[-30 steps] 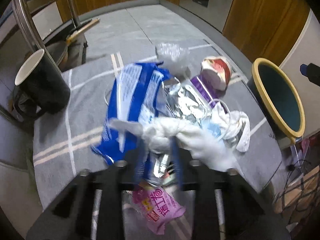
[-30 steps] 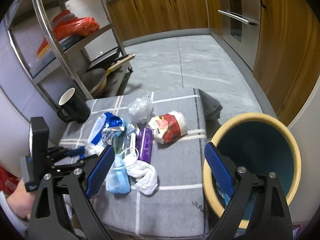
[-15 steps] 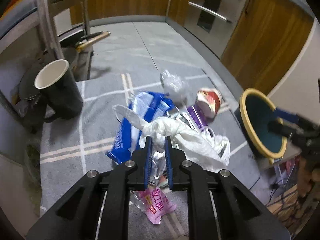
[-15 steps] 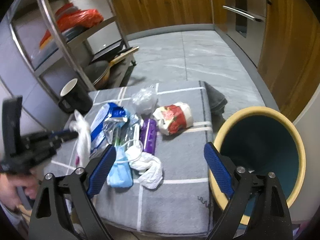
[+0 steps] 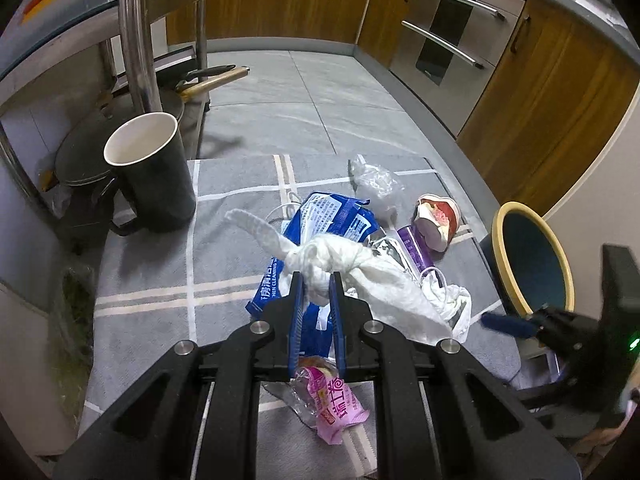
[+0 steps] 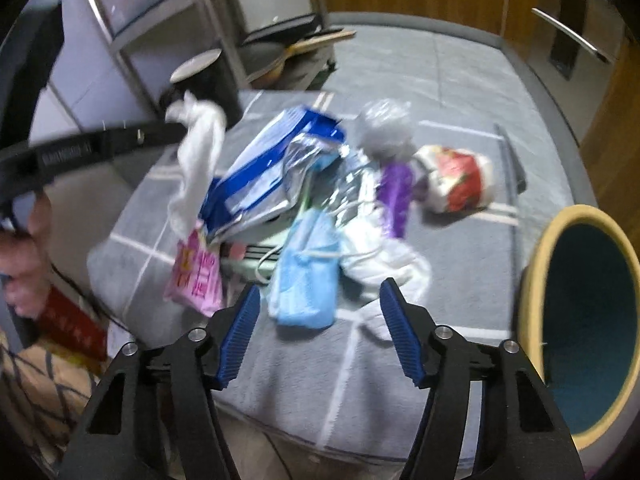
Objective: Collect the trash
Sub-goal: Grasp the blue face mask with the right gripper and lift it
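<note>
The left gripper is pinched tight on a crumpled white tissue, lifted clear of the grey checked cloth that covers the table; one twisted end of the tissue sticks out to the far left and its loose part hangs down to the right. In the right wrist view, which is blurred, the same tissue dangles from the tip of that gripper at the far left, above the pile.

The right gripper hangs over the near edge of the cloth with its blue-padded jaws closing at a middling width; nothing is pressed between them, and a light blue face mask lies on the cloth just beyond the gap.

The remaining trash sits in the middle of the cloth: a blue and white wipes packet, a crinkled silver foil wrapper, a purple sachet, a red and white crushed paper cup to the right, a clear crumpled plastic bag at the far side, a pink snack wrapper at the near side, and a white rag with a cord next to the mask.

A round bin with a yellow rim and dark teal inside stands to the right of the table. A black mug with white interior stands at the far left of the cloth.
</note>
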`<state>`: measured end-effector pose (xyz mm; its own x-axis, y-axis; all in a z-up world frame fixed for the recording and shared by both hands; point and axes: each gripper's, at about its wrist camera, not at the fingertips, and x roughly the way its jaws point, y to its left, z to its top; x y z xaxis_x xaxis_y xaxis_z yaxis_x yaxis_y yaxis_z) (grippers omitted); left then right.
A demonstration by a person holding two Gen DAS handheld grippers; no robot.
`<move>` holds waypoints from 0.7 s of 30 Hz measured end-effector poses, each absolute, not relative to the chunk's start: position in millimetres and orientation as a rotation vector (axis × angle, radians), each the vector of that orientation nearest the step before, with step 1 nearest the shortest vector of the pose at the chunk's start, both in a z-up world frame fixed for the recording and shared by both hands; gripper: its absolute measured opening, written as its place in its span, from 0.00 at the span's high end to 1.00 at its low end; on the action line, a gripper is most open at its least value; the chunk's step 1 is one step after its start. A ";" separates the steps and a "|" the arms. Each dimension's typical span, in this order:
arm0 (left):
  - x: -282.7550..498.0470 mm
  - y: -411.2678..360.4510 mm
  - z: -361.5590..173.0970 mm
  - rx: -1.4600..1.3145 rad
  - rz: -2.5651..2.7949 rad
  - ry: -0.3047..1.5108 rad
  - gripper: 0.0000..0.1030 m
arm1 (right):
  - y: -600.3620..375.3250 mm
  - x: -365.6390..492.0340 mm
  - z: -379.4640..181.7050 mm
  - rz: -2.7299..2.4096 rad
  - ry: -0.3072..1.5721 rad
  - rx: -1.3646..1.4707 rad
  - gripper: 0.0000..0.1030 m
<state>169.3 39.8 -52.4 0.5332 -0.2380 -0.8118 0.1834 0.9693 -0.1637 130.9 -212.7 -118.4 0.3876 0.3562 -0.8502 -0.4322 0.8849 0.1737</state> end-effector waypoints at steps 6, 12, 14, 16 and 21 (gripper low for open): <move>166.7 48.3 -52.1 -0.081 -0.246 0.976 0.88 | -197.2 133.5 -139.4 0.511 1.108 -0.121 0.48; 165.7 54.5 -51.3 -0.103 -0.242 0.977 0.88 | -188.4 131.1 -153.4 0.534 1.135 -0.158 0.76; 166.3 55.4 -50.1 -0.109 -0.240 0.974 0.88 | -186.8 128.8 -148.9 0.551 1.117 -0.169 0.81; 166.4 55.5 -48.8 -0.112 -0.240 0.971 0.88 | -187.1 127.2 -141.5 0.563 1.094 -0.161 0.83; 165.9 55.0 -44.8 -0.115 -0.237 0.961 0.88 | -194.3 125.8 -115.0 0.588 1.026 -0.119 0.84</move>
<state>165.9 55.0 -44.8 0.5494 -0.2503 -0.7972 0.1486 0.9681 -0.2016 125.8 -194.3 -115.0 0.3792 0.4054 -0.8318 -0.5133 0.8401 0.1754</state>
